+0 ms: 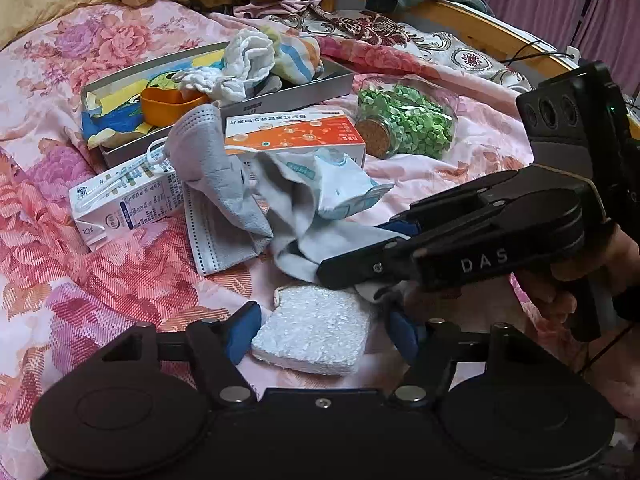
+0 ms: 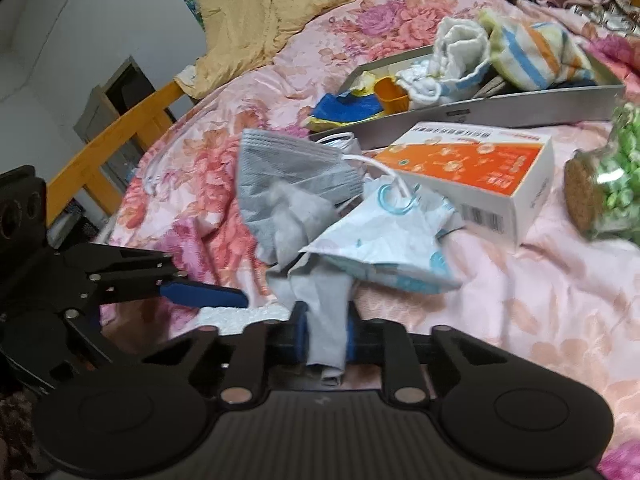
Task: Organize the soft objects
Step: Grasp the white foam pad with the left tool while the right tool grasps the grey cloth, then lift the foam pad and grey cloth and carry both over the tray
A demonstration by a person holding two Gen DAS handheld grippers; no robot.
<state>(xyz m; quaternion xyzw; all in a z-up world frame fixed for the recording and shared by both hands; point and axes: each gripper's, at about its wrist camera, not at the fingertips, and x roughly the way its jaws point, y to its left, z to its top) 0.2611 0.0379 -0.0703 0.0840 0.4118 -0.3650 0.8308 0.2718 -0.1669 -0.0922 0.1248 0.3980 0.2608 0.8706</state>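
The right gripper [image 2: 325,340] has its fingers pinched on a pale grey sock [image 2: 326,320] tangled under the crumpled white-and-blue face mask [image 2: 384,248], so lifting could drag the mask along. The left gripper [image 1: 320,334] sits part-open around the white foam sponge block [image 1: 314,330] just beside that sock, pads not clearly pressing, so it may slip. The orange-and-white cardboard box [image 2: 472,172] and cork-stoppered glass jar of green bits [image 1: 404,120] crowd behind the sock.

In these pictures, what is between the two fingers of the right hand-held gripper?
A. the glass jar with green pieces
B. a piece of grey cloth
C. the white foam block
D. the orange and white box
B: in the right wrist view the blue pads of the right hand-held gripper press on the grey cloth, while the other three things lie apart from it.
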